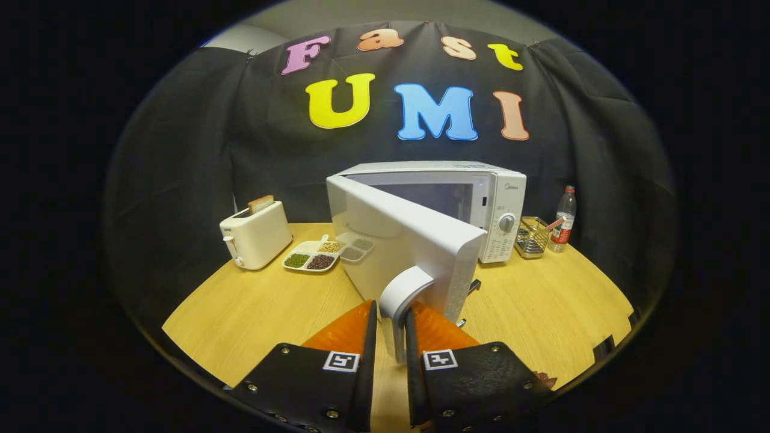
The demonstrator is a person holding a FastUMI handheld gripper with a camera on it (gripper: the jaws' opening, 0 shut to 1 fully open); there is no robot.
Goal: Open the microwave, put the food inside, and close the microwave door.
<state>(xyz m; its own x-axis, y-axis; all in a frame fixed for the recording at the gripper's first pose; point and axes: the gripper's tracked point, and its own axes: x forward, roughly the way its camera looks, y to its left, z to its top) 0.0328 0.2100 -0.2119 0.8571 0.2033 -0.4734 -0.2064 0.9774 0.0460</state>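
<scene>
fingers [391,325] around microwave door handle [402,300]

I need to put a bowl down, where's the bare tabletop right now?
Gripper is shut on the door handle. Bare wood lies in front of the toaster and divided tray, left of the open door. More lies ahead of the wire basket and bottle. It is crowded around the door.

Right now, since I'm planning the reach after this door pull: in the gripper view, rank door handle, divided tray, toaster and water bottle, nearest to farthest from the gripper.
1. Door handle, clamped between the gripper fingers.
2. Divided tray, ahead to the left of the open door.
3. Toaster, just left of the tray.
4. Water bottle, far right, beyond the microwave.
</scene>
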